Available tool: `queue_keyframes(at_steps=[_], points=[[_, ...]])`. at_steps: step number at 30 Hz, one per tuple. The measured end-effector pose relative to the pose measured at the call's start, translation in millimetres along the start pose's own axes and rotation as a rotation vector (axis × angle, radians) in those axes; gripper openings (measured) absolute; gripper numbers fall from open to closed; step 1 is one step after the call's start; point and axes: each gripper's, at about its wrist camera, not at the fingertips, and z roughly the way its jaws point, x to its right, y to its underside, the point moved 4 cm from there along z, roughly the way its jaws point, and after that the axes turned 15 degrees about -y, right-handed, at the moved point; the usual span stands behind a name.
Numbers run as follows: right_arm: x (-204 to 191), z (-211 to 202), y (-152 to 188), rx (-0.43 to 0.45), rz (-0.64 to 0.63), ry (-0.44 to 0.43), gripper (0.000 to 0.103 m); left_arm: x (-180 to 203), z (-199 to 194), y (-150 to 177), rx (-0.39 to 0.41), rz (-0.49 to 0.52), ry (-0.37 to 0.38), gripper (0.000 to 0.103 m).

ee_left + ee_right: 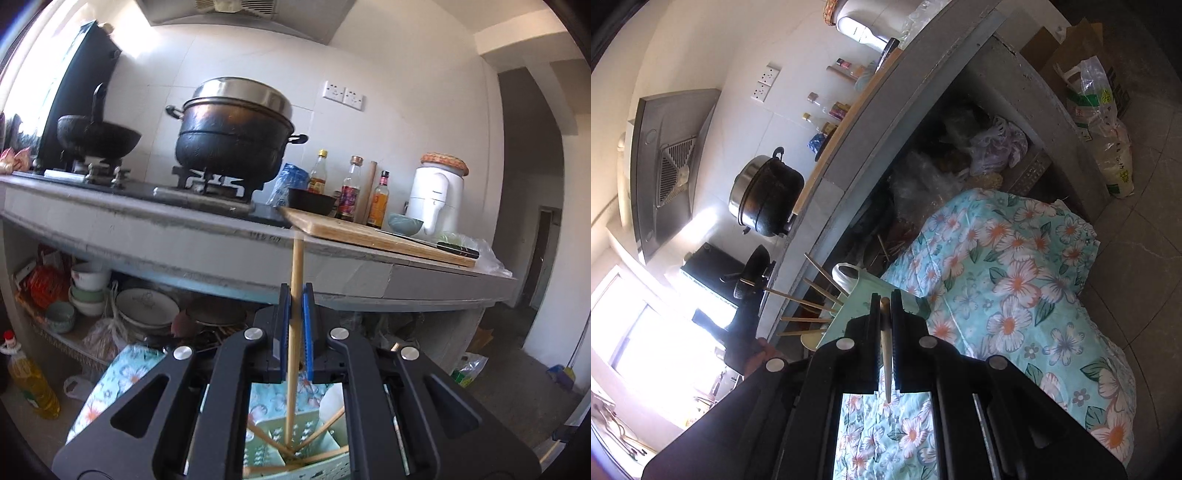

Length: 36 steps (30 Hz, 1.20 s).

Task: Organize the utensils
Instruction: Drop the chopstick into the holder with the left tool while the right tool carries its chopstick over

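Observation:
My left gripper [296,295] has its blue pads shut on a wooden chopstick [295,266] that stands nearly upright. The chopstick's lower end reaches into a pale green utensil holder [325,458] below, where several other chopsticks lie crossed. My right gripper [885,306] is shut on a pale tapered stick [886,362], its thin end pointing back toward the camera. In the right wrist view the green holder [864,295] sits just beyond the fingertips, with several chopsticks [809,299] and a white spoon [846,273] sticking out. A person's hand [764,354] shows at the left, backlit.
The holder rests on a floral cloth [1015,277]. Ahead is a grey counter [221,236] with a stove, black pot [236,129], wok [99,136], cutting board [369,236] with a knife, and bottles. Bowls and plates fill the shelf underneath. An oil bottle [29,380] stands on the floor.

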Motion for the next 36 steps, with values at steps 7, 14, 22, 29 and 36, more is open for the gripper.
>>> queue_keyframes(at_steps=[7,14,22,29,36], points=[[-23,7,-5,-0.006,-0.074,-0.023,0.005,-15,-43,-8,0.089,-0.008,-0.002,0.041],[-76,23,-35,-0.001,-0.196,-0.114,0.005,-29,-83,11,0.012,0.062,-0.003,0.060],[-150,56,-68,0.012,-0.350,-0.223,0.005,-47,-117,70,-0.142,0.136,-0.022,0.072],[-177,116,-64,-0.021,-0.448,-0.192,0.005,-49,-136,107,-0.234,0.110,0.002,0.080],[-181,168,-43,-0.029,-0.585,-0.063,0.005,-41,-147,124,-0.273,0.093,0.024,0.087]])
